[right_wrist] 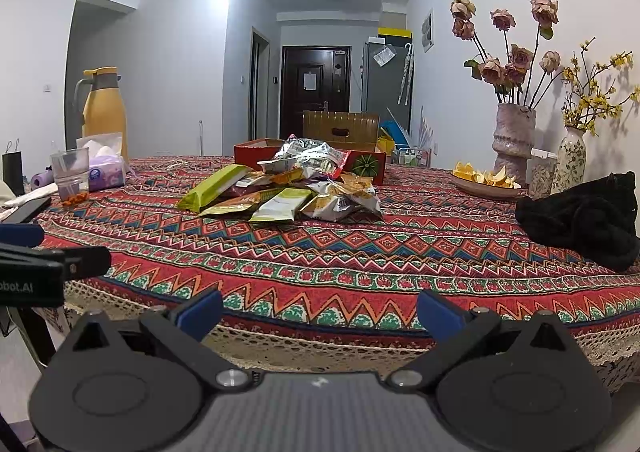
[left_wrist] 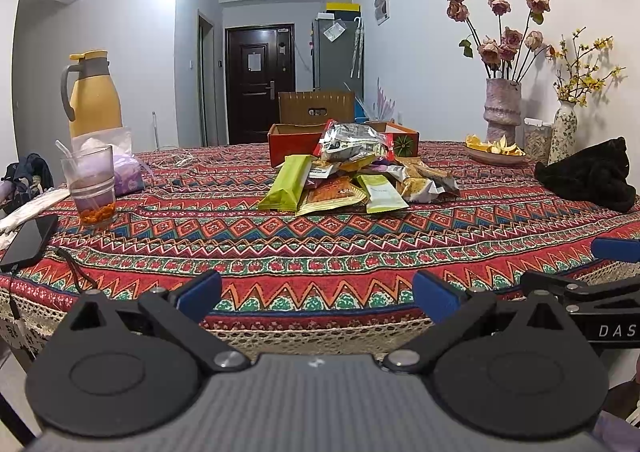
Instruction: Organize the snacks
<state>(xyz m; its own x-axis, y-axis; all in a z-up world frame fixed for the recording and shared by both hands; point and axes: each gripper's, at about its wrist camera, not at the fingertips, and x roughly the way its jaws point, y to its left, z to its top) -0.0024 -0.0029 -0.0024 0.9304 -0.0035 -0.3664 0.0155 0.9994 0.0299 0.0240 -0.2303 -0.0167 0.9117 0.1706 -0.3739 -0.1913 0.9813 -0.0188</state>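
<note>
A heap of snack packets [left_wrist: 352,176] [right_wrist: 292,188] lies in the middle of the patterned tablecloth, with a long green packet [left_wrist: 286,184] [right_wrist: 216,187] on its left side. Behind the heap stands a red cardboard box [left_wrist: 288,142] [right_wrist: 362,164], its top open. My left gripper [left_wrist: 318,294] is open at the table's near edge, nothing between its blue-padded fingers. My right gripper [right_wrist: 320,312] is open too, also at the near edge and well short of the heap. Each gripper's tip shows at the side of the other's view.
On the left are a glass [left_wrist: 91,188] with a straw, a phone [left_wrist: 28,240], a tissue pack [left_wrist: 128,172] and a yellow jug [left_wrist: 94,94]. On the right are a black cloth bundle [left_wrist: 588,174] [right_wrist: 584,216], a dish of peels [left_wrist: 494,150] and two flower vases [left_wrist: 503,108].
</note>
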